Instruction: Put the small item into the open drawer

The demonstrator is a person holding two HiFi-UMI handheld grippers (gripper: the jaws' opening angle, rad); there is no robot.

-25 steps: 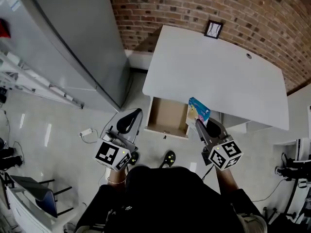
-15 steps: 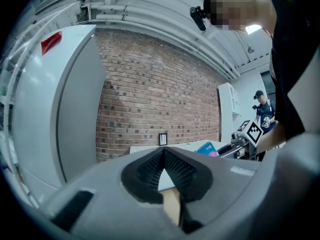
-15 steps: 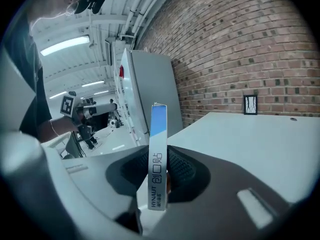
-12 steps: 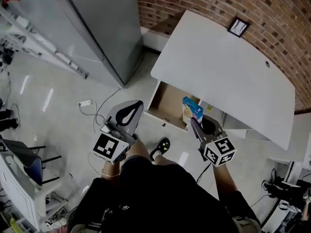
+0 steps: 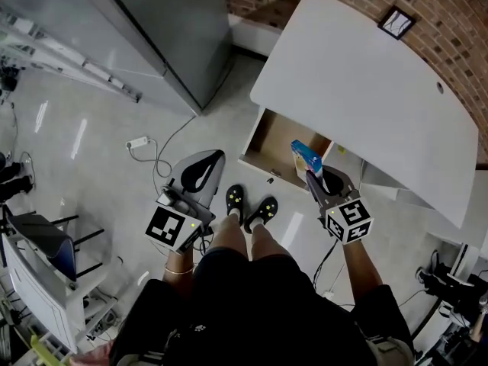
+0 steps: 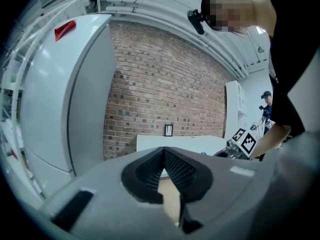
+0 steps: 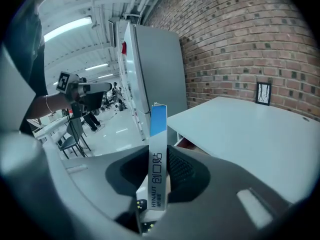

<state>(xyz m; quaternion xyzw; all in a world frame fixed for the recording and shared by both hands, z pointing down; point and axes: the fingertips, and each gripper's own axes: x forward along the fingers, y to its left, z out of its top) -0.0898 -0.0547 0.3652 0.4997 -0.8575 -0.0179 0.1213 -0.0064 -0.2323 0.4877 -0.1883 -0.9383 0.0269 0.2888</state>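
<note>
Room: a brick wall (image 5: 457, 21) stands at the far side, with a pale glossy floor and a tall grey cabinet (image 5: 152, 29) at the left.
Table: the white top (image 5: 366, 105) is bare except for a small frame (image 5: 396, 23) against the wall.
Drawer: the drawer (image 5: 274, 139) is pulled out under the table's near edge, and the part of its brown bottom that shows is bare.
Box: a small flat carton (image 5: 307, 157), blue and white, stands upright in the right gripper. In the head view it lies over the drawer's right end, but how high above it cannot be told.
Handling: it is probably light. The thin card would likely dent under a hard squeeze, and the smooth print may slip. The broad faces, low down, look like the best hold.
Right gripper: the jaws (image 5: 313, 178) clamp the box's two broad faces near its lower end, and the blue top sticks out beyond them.
Left gripper: the jaws (image 6: 162, 154) are closed together with nothing between them. It is left of the drawer and well apart from it.
In the way: the table's edge covers the drawer's far part, so the near, uncovered part looks like the easier drop. The shoes (image 5: 250, 204) stand just near of the drawer front.
Floor: a cable (image 5: 164, 155) and plug (image 5: 137, 142) lie to the left, off the likely path.
</note>
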